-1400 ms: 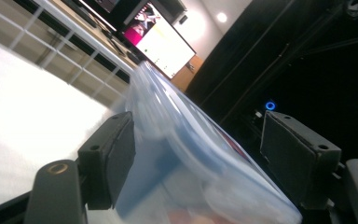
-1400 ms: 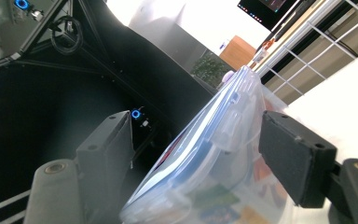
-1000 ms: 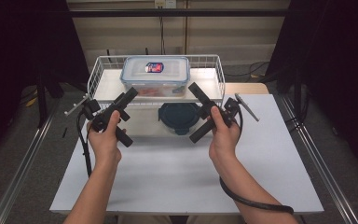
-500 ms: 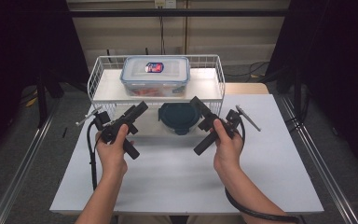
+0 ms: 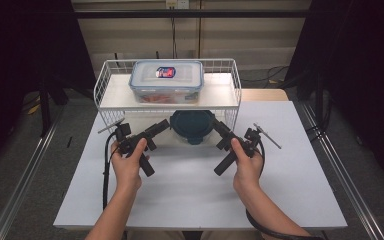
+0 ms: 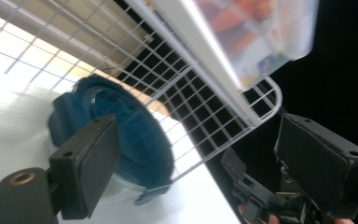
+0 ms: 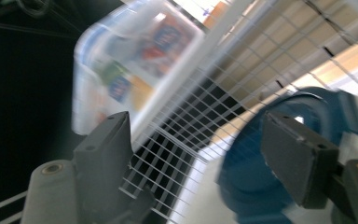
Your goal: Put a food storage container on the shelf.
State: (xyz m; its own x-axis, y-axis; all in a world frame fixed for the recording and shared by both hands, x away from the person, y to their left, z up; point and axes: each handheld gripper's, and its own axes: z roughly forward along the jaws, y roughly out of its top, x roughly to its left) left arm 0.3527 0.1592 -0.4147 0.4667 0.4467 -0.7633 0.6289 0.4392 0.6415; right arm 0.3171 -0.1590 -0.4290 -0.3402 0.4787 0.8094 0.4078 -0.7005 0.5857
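Note:
A white wire rack stands at the back of the table. On its shelf lies a clear lidded food box with a red and blue label. Under the shelf sits a round dark teal container. My left gripper points at the container from its left, open and empty. My right gripper points at it from the right, also open. In the left gripper view the teal container lies behind the rack's mesh, past my open left gripper. The right gripper view, blurred, has my right gripper wide open before the teal container.
The white table top spreads in front of both hands. Metal rails run along each side of the table, with dark floor beyond. Cables trail from both grippers toward the near edge.
Both hands have come down and nearer to the table's front. The gripper tips dropped from shelf height to the level of the teal container. Both grippers stay open.

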